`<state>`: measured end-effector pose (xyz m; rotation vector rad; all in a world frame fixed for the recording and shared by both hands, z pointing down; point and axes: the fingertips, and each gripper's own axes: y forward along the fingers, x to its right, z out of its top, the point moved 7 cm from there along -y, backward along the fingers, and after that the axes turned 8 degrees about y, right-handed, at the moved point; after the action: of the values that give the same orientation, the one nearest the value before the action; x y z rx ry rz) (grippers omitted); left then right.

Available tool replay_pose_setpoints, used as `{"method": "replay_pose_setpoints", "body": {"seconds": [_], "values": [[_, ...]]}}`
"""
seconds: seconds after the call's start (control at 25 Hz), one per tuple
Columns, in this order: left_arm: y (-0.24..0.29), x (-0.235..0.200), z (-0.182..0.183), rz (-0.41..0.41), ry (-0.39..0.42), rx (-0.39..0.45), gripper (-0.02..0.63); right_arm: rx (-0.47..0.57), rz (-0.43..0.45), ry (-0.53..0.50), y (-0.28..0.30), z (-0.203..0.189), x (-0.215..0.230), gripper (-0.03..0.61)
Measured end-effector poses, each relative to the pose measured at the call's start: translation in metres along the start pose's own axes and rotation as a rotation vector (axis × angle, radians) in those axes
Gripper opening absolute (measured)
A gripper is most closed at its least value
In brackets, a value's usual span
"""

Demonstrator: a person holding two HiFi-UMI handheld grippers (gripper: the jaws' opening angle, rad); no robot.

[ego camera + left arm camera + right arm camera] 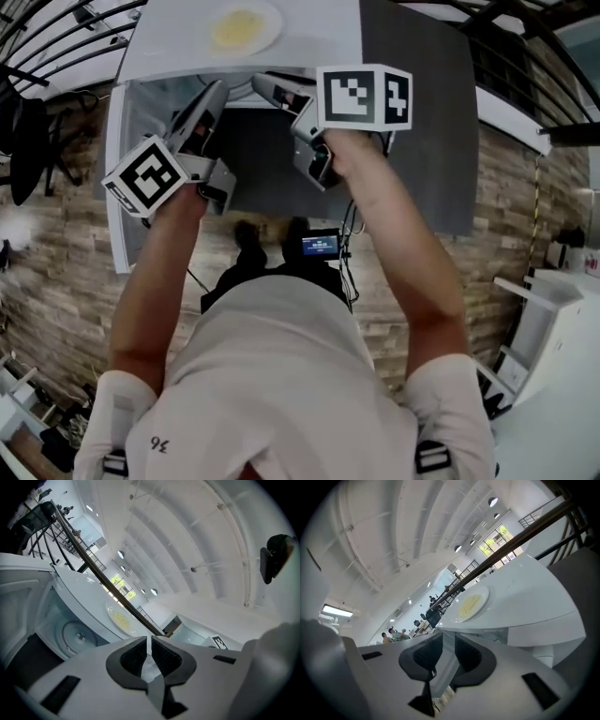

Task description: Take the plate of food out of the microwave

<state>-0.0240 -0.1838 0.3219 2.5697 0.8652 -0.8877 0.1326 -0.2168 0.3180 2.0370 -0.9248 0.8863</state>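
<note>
The plate of food is out of the microwave and sits on its flat white top, towards the back, well apart from both tools. The food is a pale yellow heap in the middle of the white plate. Below the top, the oven's cavity stands open, and its door hangs swung out on the left side. The microwave stands on a dark grey worktop.

The left tool hangs in front of the open cavity, angled upward. In the left gripper view its jaws are drawn almost together, with only a thin slit at the tips and nothing in it. Past them that view shows the bare round turntable inside the oven and, above it, the plate on the top.

The right tool is just beside the left one, also at the mouth of the cavity and tilted up. Its jaws stand a little apart, a narrow gap between the dark pads, and they grip nothing. Beyond them the right gripper view shows the plate lying on the microwave's top, clear of the jaws
</note>
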Motion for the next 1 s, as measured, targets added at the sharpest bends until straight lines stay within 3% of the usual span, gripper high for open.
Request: {"method": "replay_pose_setpoints", "body": {"seconds": [0.12, 0.2, 0.32, 0.56, 1.0], "values": [[0.000, 0.012, -0.012, 0.010, -0.001, -0.005, 0.031, 0.013, -0.002, -0.010, -0.018, -0.001, 0.005, 0.082], [-0.001, 0.021, -0.020, 0.006, -0.005, -0.004, 0.031, 0.023, -0.011, -0.021, -0.030, -0.003, 0.008, 0.030], [-0.006, 0.036, -0.031, -0.018, -0.012, 0.001, 0.031, 0.034, -0.013, -0.042, -0.050, -0.008, 0.010, 0.012], [-0.017, 0.050, -0.055, -0.062, -0.008, -0.017, 0.031, 0.056, -0.020, -0.102, -0.074, -0.018, 0.015, 0.003], [-0.065, 0.076, -0.089, -0.164, 0.107, -0.122, 0.031, 0.071, -0.070, -0.270, -0.109, -0.071, -0.008, 0.002]]}}
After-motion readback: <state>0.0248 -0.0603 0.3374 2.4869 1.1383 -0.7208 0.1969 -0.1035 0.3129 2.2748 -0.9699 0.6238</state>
